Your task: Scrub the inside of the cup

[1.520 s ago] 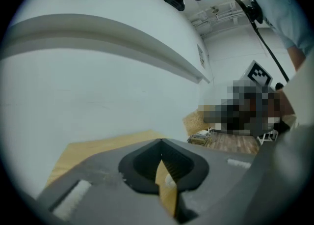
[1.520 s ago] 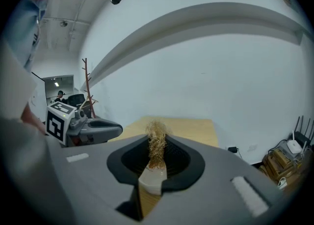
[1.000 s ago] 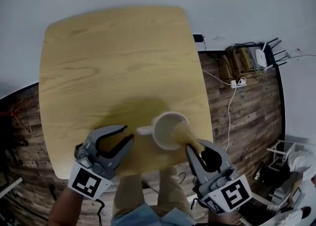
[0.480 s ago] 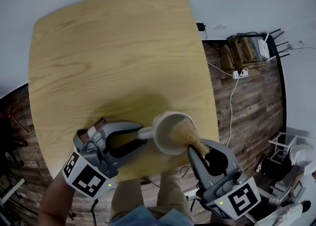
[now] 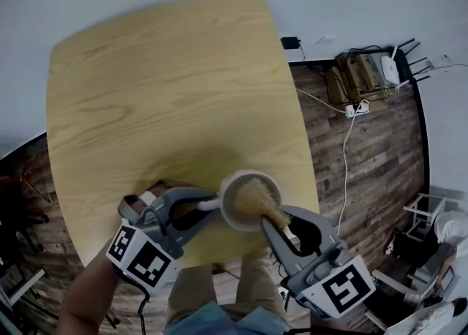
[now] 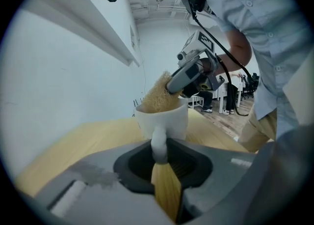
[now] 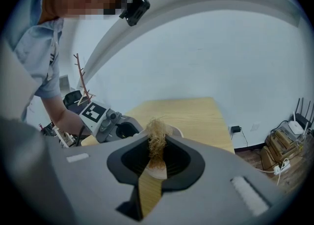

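A white cup (image 5: pixel 225 208) stands near the front edge of the tan table (image 5: pixel 168 85), its handle (image 5: pixel 208 203) pointing left. My left gripper (image 5: pixel 208 205) has just been closing, and its jaws now press on that handle (image 6: pixel 159 143) from both sides. A tan fibrous scrubber (image 5: pixel 253 197) fills the cup's mouth. My right gripper (image 5: pixel 281 222) is shut on the scrubber's near end and reaches in from the lower right. In the right gripper view the scrubber (image 7: pixel 156 140) sticks out between the jaws over the cup's rim (image 7: pixel 174 131).
The cup sits close to the table's front right edge. Beyond the edge lies a dark plank floor with a cable, a power strip (image 5: pixel 356 110) and a box with a router (image 5: pixel 369 77). The person's legs (image 5: pixel 219 290) show below the table.
The left gripper has moved right from an open stance beside the cup and closed round the handle. The scrubber sits deeper in the cup. The right gripper has barely moved.
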Tool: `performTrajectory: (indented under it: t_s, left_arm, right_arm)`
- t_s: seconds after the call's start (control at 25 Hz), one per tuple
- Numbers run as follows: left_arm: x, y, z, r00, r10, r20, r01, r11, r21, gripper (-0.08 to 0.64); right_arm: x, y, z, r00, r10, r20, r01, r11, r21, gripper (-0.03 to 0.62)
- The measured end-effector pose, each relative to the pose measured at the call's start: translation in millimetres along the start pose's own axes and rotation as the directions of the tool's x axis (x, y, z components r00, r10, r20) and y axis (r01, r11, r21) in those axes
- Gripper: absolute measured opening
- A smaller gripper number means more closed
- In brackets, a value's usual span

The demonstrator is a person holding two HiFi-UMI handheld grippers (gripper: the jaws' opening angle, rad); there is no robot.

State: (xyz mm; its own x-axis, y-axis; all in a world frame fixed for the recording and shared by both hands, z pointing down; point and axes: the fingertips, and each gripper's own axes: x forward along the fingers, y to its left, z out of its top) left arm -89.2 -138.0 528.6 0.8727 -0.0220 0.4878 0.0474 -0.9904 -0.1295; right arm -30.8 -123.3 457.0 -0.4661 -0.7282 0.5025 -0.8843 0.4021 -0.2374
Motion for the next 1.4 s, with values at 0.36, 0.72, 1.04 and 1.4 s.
performTrajectory:
  t_s: [0.36, 0.72, 1.04, 1.4]
  left_arm:
    - [3, -8, -6, 0.983, -0.067, -0.174, 0.063, 0.998, -0.028, 0.072]
    - [0, -7, 2, 0.911, -0.083, -0.404, 0.069, 0.996, -0.05, 0.069]
    - [6, -13, 21, 0.829, -0.059, -0.557, 0.054, 0.998, -0.026, 0.069]
    - [11, -16, 29, 0.785, -0.027, -0.618, 0.028, 1.0, -0.007, 0.069]
  right_arm:
    - [-9, -7, 3, 0.999, 0.042, -0.004, -0.042, 0.999, -0.013, 0.063]
    - [-25, -13, 14, 0.994, 0.108, -0.013, -0.109, 0.988, -0.113, 0.063]
    - [-35, -19, -4, 0.981, 0.182, -0.062, -0.19, 0.965, -0.181, 0.063]
    - [-26, -29, -7, 0.954, 0.266, -0.14, -0.297, 0.907, -0.298, 0.063]
